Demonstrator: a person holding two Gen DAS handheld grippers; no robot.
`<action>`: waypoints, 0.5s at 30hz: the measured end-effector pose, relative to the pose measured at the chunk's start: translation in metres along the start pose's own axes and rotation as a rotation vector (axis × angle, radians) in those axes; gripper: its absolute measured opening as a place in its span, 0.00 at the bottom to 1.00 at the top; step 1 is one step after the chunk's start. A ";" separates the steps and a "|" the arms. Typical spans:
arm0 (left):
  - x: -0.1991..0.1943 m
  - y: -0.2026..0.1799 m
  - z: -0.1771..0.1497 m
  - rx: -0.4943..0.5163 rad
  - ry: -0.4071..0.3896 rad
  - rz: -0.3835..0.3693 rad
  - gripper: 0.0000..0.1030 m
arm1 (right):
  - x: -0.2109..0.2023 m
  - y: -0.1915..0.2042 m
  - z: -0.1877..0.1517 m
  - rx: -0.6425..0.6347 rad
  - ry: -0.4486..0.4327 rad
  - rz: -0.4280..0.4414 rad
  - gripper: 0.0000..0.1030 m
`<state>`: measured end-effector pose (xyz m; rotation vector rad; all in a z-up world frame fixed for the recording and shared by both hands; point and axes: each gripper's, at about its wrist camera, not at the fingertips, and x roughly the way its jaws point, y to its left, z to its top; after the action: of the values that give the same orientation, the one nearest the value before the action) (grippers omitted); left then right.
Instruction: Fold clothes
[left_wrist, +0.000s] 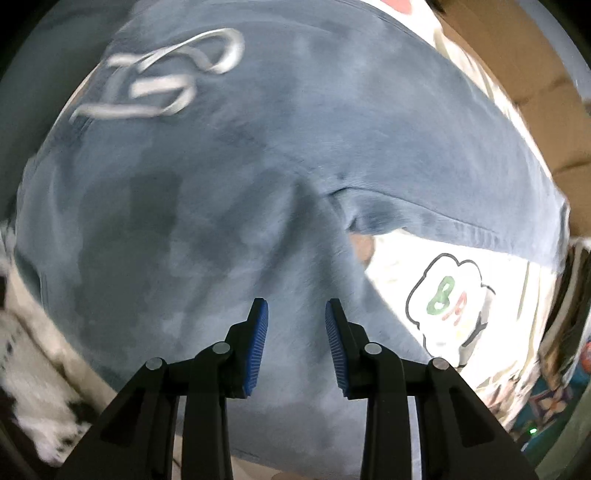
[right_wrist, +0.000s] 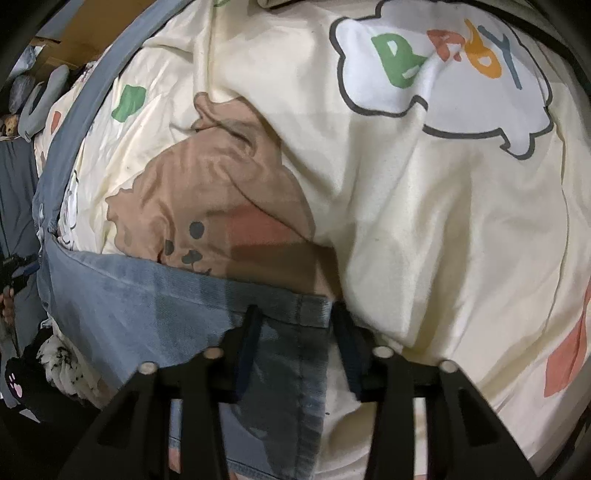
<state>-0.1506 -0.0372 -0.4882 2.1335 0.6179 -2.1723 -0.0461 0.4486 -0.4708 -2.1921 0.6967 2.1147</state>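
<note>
Cream cartoon-print bedding (right_wrist: 424, 221) carries a blue-grey T-shirt (left_wrist: 229, 192) spread across it, the left gripper (left_wrist: 296, 345) poised above with jaws apart and empty, the right gripper (right_wrist: 295, 332) straddling the shirt's hemmed corner, grip uncertain.
</note>
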 end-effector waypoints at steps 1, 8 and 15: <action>0.003 -0.008 0.006 0.019 0.002 0.014 0.31 | -0.001 0.000 0.000 0.000 0.000 -0.007 0.25; 0.023 -0.044 0.037 0.138 0.039 0.132 0.54 | -0.018 -0.001 0.000 0.001 -0.010 -0.001 0.15; 0.048 -0.076 0.056 0.274 0.087 0.264 0.65 | -0.046 0.009 -0.002 -0.021 -0.038 -0.007 0.13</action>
<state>-0.2292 0.0280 -0.5165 2.2910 0.0333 -2.1298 -0.0468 0.4538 -0.4240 -2.1552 0.6670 2.1644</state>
